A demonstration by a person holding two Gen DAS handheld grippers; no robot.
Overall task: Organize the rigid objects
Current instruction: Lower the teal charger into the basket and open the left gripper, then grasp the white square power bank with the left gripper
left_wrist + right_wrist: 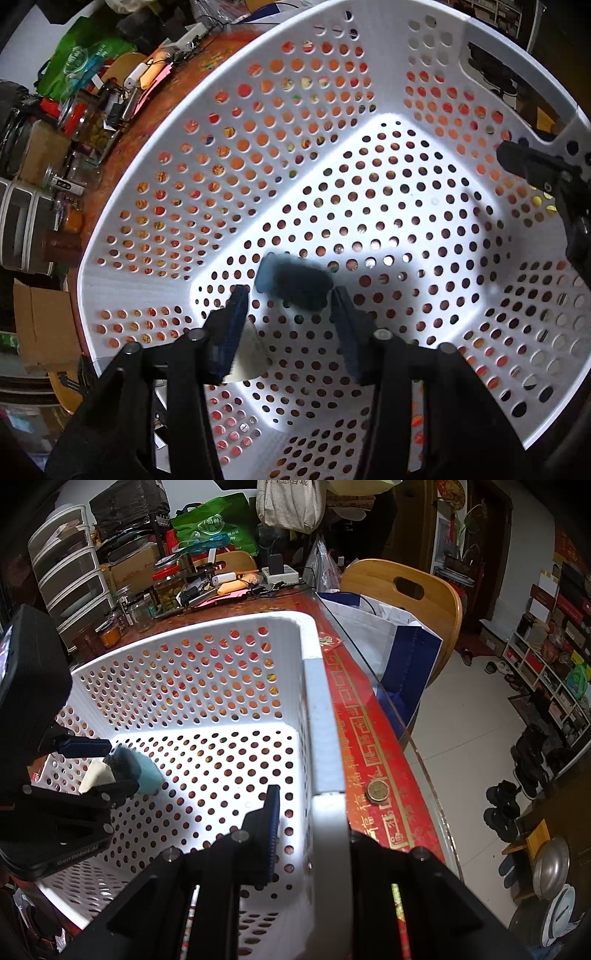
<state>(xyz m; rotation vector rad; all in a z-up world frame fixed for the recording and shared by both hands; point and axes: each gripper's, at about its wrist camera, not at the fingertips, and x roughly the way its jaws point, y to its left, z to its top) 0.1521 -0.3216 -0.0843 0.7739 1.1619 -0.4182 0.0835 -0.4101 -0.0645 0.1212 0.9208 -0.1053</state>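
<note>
A white perforated basket (369,155) fills the left wrist view, seen from above. My left gripper (290,301) hangs inside it, jaws open. A blurred teal-blue block (291,282) sits just off the fingertips, with a gap to each pad. A cream wedge (249,350) lies on the basket floor beside the left finger. In the right wrist view, the left gripper (110,766) is low at the basket's left with the teal block (149,777) and cream wedge (96,775) at its tips. My right gripper (314,812) is shut on the basket's rim (321,716), one finger inside and one outside.
The basket stands on a table with a red patterned cloth (373,738) under glass; a round gold tin (376,790) lies near the basket. Jars, cables and a green bag (218,524) crowd the table's far end. A wooden chair (406,587) holding a white-and-blue bag (399,638) stands beyond the right edge.
</note>
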